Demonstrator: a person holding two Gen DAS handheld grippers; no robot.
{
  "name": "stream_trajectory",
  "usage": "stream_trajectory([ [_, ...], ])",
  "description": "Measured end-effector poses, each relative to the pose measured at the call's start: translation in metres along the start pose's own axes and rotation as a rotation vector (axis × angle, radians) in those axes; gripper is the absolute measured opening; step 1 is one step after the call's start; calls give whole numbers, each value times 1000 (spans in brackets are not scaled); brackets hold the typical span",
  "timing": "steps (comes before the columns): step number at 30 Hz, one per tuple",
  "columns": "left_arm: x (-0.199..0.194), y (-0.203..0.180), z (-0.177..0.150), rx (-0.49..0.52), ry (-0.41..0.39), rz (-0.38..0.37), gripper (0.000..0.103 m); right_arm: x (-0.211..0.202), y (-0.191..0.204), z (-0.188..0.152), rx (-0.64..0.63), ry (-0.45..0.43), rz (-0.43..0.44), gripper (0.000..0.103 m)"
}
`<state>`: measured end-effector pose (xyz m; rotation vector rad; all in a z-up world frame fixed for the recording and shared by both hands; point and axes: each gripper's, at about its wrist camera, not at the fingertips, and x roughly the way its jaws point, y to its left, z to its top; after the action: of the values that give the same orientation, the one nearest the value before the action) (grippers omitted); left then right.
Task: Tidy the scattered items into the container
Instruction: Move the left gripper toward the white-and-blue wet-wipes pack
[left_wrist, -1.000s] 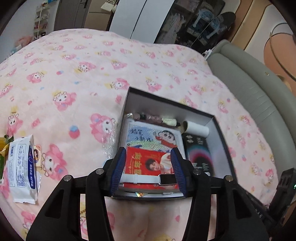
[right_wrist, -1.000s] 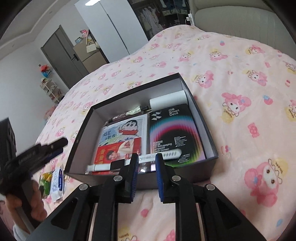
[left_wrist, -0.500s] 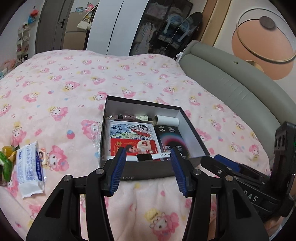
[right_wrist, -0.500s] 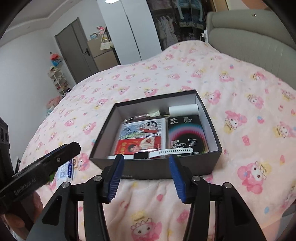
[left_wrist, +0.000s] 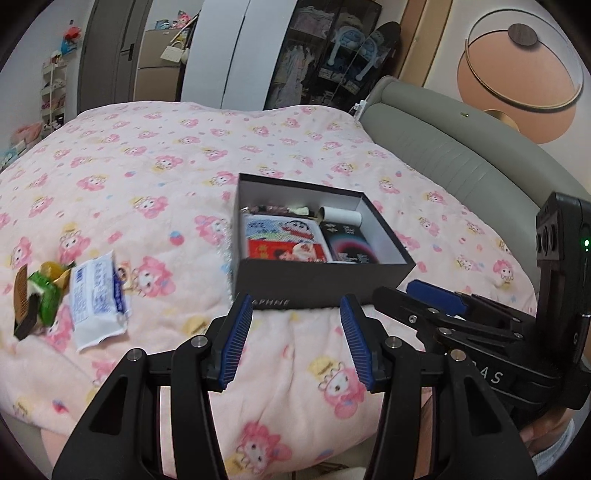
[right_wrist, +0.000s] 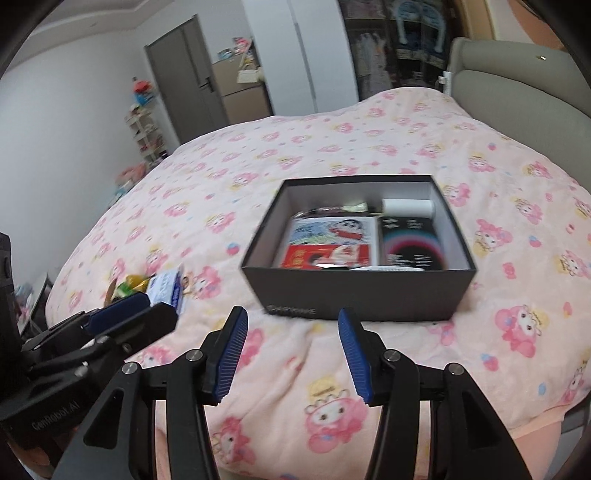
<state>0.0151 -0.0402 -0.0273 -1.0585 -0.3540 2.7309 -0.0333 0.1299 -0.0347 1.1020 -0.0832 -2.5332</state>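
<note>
A dark grey box (left_wrist: 317, 284) (right_wrist: 354, 291) stands on the pink bedspread and holds a cartoon booklet (left_wrist: 280, 230), a red packet (right_wrist: 321, 256), a black printed box (right_wrist: 410, 240), a white roll (right_wrist: 406, 205) and a white watch band (right_wrist: 388, 269). My left gripper (left_wrist: 297, 339) is open and empty, short of the box's near wall. My right gripper (right_wrist: 293, 354) is open and empty, also short of that wall. A white tissue pack (left_wrist: 98, 295) (right_wrist: 168, 288), a green and yellow wrapped snack (left_wrist: 46, 288) (right_wrist: 127, 286) and a brown comb (left_wrist: 22, 299) lie left of the box.
The grey padded headboard (left_wrist: 461, 162) runs along the right side of the bed. The bed's near edge (left_wrist: 295, 461) is just below the grippers. The right gripper's body (left_wrist: 480, 332) shows in the left wrist view, and the left gripper's body (right_wrist: 74, 350) in the right wrist view.
My right gripper has opened and let go of the white watch band, which now lies in the box. Both grippers have pulled back from the box toward the bed's near edge.
</note>
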Motion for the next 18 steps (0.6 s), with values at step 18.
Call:
stream_trajectory([
  [18,-54,114,-41,-242,-59,145,51,51,125,-11,-239,87,223,47],
])
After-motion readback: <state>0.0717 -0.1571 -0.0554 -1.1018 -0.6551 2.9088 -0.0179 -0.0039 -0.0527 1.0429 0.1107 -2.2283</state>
